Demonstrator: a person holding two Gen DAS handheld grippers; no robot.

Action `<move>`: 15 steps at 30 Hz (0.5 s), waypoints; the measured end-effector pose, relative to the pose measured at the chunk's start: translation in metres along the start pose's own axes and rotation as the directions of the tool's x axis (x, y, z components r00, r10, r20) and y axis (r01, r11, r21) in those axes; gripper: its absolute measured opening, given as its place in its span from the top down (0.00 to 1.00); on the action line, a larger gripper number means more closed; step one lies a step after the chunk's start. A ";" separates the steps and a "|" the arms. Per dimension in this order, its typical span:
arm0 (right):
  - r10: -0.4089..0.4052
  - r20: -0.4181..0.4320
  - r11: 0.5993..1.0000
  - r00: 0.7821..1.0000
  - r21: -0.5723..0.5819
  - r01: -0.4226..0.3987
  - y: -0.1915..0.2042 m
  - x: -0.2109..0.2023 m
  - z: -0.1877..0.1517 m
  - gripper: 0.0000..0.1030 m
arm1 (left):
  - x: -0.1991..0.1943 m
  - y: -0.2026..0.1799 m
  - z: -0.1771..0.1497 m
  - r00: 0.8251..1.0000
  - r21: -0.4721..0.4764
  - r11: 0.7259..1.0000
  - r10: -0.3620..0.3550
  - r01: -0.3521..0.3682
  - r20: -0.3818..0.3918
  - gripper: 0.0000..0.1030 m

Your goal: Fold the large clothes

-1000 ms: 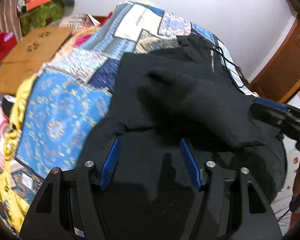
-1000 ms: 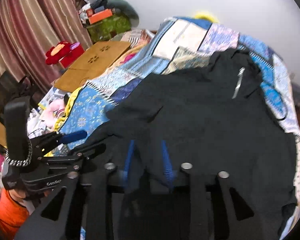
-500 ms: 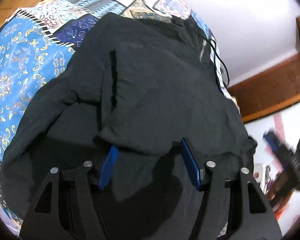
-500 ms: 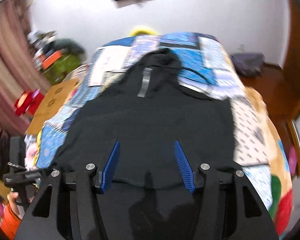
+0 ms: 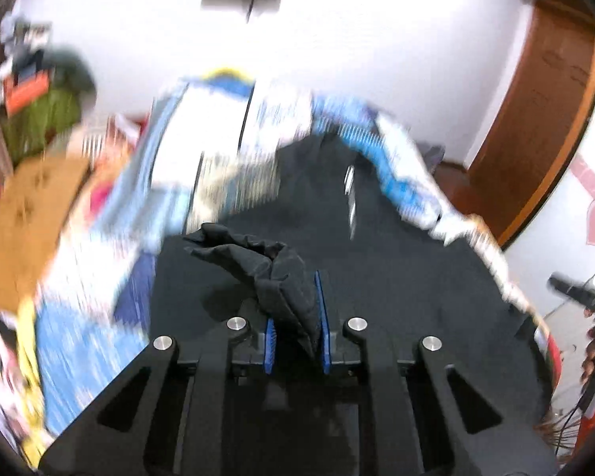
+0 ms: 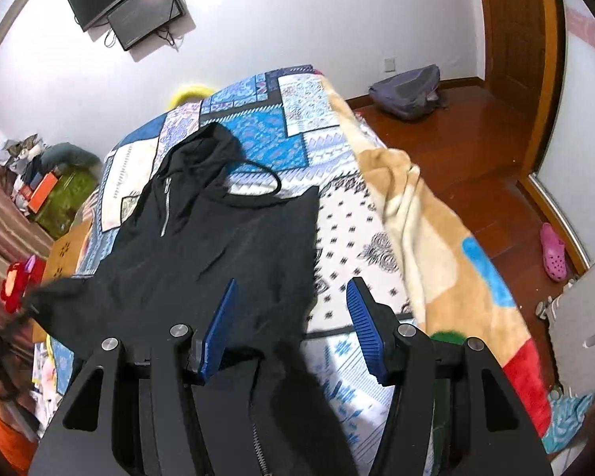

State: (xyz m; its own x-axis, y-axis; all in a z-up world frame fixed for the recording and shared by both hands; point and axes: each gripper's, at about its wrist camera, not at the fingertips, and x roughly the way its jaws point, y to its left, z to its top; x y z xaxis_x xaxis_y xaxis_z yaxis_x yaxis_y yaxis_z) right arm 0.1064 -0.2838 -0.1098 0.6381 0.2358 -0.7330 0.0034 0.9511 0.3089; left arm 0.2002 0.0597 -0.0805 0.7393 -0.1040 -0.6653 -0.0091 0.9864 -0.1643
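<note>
A large black zip hoodie (image 6: 218,246) lies spread on the bed, hood toward the far wall; it also shows in the blurred left wrist view (image 5: 377,277). My left gripper (image 5: 295,317) is shut on a bunched fold of the hoodie's black fabric (image 5: 273,273), lifted above the rest of the garment. My right gripper (image 6: 291,309) is open and empty, hovering over the hoodie's right edge near the bed's front, with black fabric under its left finger (image 6: 218,317).
The bed has a blue patchwork quilt (image 6: 281,127) and a tan blanket (image 6: 428,230) along its right side. A grey backpack (image 6: 408,91) and a pink shoe (image 6: 553,252) lie on the wooden floor. Clutter and a cardboard box (image 5: 31,218) stand left of the bed.
My left gripper has closed on a fold of the hoodie and is lifting it while swinging fast. My right gripper has shifted to the hoodie's right edge, still open.
</note>
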 end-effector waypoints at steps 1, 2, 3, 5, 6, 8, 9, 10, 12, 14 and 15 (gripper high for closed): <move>-0.005 0.001 1.000 1.000 -0.005 0.005 0.000 0.002 0.001 0.49 | -0.009 -0.002 0.014 0.999 0.015 1.000 0.000 0.000 0.044 0.84; -0.012 0.003 1.000 1.000 -0.017 0.012 0.001 0.004 0.002 0.49 | -0.016 -0.001 0.023 0.997 0.026 1.000 0.005 -0.007 0.079 0.84; -0.016 0.001 0.999 1.000 -0.029 0.016 0.004 0.006 0.001 0.49 | -0.020 0.001 0.028 0.995 0.035 0.999 0.012 -0.015 0.100 0.84; -0.005 -0.023 0.999 1.000 -0.040 0.004 0.005 0.016 -0.002 0.49 | -0.022 0.007 0.036 0.990 0.050 0.998 0.042 -0.049 0.132 0.84; 0.009 -0.044 0.999 0.999 -0.039 -0.011 0.006 0.022 -0.005 0.49 | -0.019 0.011 0.039 0.990 0.048 0.997 0.050 -0.057 0.128 0.84; 0.042 -0.091 0.999 0.995 -0.028 -0.045 0.006 0.034 -0.012 0.49 | -0.005 0.024 0.033 0.994 0.032 0.997 0.065 -0.068 0.087 0.84; 0.050 -0.107 0.998 0.993 -0.025 -0.053 0.007 0.039 -0.015 0.49 | 0.002 0.029 0.027 0.995 0.027 0.997 0.073 -0.075 0.065 0.84; 0.055 -0.128 0.998 0.990 -0.023 -0.059 0.009 0.045 -0.020 0.49 | 0.013 0.037 0.019 0.996 0.021 0.996 0.086 -0.087 0.028 0.84; 0.055 -0.150 0.998 0.987 -0.028 -0.059 0.011 0.052 -0.025 0.49 | 0.033 0.050 0.000 0.993 0.010 0.994 0.108 -0.108 -0.045 0.84; 0.050 -0.177 0.998 0.983 -0.036 -0.057 0.014 0.059 -0.031 0.49 | 0.056 0.063 -0.021 0.985 -0.007 0.994 0.109 -0.111 -0.130 0.84; 0.047 -0.187 0.998 0.981 -0.038 -0.055 0.014 0.062 -0.034 0.49 | 0.066 0.069 -0.032 0.978 -0.016 0.993 0.110 -0.114 -0.176 0.84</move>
State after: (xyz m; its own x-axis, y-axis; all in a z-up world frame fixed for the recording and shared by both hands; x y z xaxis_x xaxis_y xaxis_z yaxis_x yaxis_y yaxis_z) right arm 0.1198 -0.2489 -0.1711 0.4826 0.3134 -0.8178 -0.0610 0.9435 0.3256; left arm 0.2263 0.1173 -0.1590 0.6040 -0.0157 -0.7968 -0.1045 0.9896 -0.0987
